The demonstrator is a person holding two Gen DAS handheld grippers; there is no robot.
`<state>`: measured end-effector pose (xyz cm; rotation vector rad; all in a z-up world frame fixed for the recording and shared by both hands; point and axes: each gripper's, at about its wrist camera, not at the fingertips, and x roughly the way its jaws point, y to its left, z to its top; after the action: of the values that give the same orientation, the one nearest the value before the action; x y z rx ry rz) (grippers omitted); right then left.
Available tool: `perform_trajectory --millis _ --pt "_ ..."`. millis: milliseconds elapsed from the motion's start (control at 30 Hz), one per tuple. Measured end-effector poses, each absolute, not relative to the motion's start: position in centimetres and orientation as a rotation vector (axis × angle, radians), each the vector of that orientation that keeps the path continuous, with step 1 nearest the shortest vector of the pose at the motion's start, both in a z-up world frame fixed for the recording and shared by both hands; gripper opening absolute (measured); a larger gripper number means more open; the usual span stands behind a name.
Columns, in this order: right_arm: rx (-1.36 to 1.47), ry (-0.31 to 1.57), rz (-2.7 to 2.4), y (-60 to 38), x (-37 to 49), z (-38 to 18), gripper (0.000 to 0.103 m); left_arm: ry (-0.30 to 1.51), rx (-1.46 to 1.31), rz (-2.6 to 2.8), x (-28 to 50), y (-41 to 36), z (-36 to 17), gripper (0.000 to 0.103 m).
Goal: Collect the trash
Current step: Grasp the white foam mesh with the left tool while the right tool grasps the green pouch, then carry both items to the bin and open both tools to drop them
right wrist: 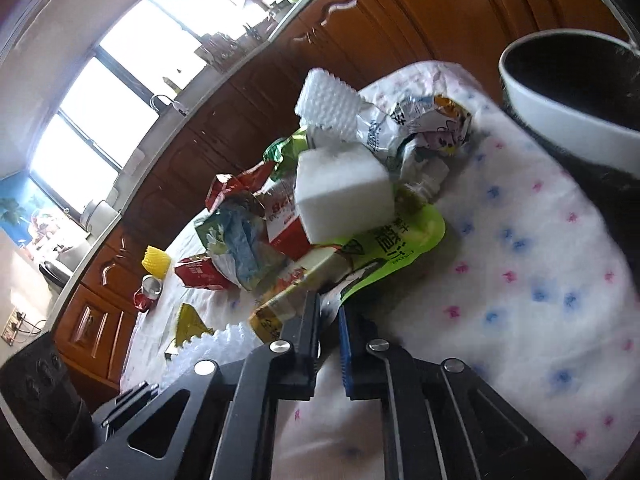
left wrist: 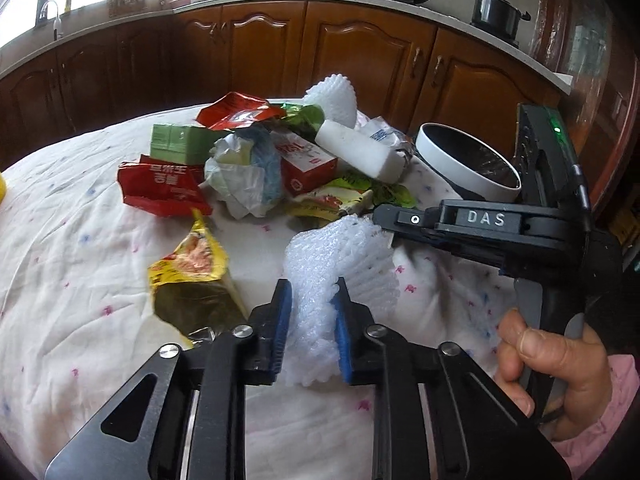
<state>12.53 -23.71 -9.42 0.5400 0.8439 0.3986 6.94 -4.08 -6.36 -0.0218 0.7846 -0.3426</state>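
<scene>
My left gripper (left wrist: 314, 292) is shut on a white foam fruit net (left wrist: 320, 252) that lies on the clothed table (left wrist: 80, 260), its blue pads pressing both sides. In the right wrist view my right gripper (right wrist: 329, 304) is shut on the near corner of a lime-green pouch (right wrist: 400, 240) at the edge of the trash pile. From the left wrist view that right gripper (left wrist: 378, 214) shows side-on, its tip at the same pouch (left wrist: 360, 192). A white bin with a dark liner (left wrist: 468, 168) (right wrist: 560, 112) stands at the table's far right.
The pile holds a white foam block (right wrist: 340, 192), a red carton (left wrist: 308, 168), a green box (left wrist: 180, 144) and red wrappers. A yellow wrapper (left wrist: 192, 264) lies left of the left gripper. A crushed can (right wrist: 148, 292) sits further off. Wooden cabinets stand behind.
</scene>
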Motion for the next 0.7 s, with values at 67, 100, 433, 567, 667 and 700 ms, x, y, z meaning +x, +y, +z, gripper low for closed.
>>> perform_trajectory --millis 67,100,433,567,667,700 --pt "0.533 0.827 0.393 -23.9 11.9 -8.7 0.005 0.776 -0.022 -0.350 6.8 -4.2 -6.0 0.017" --pt "0.526 0.818 0.390 -24.4 11.2 -8.3 0.004 0.771 -0.023 -0.356 6.8 -4.2 -5.7 0.017" --pt "0.466 0.770 0.351 -27.1 7.4 -6.1 0.004 0.706 -0.047 -0.410 6.4 -5.4 -2.6 0.016" --pt "0.487 0.759 0.375 -27.6 7.1 -5.5 0.004 0.690 -0.038 -0.425 6.7 -6.5 -1.8 0.015" --pt "0.488 0.733 0.368 -28.2 7.0 -4.9 0.004 0.672 -0.036 -0.432 6.8 -7.0 -0.9 0.015" --pt "0.482 0.722 0.360 -28.4 7.0 -4.7 0.004 0.667 -0.037 -0.433 6.9 -7.2 -0.8 0.015"
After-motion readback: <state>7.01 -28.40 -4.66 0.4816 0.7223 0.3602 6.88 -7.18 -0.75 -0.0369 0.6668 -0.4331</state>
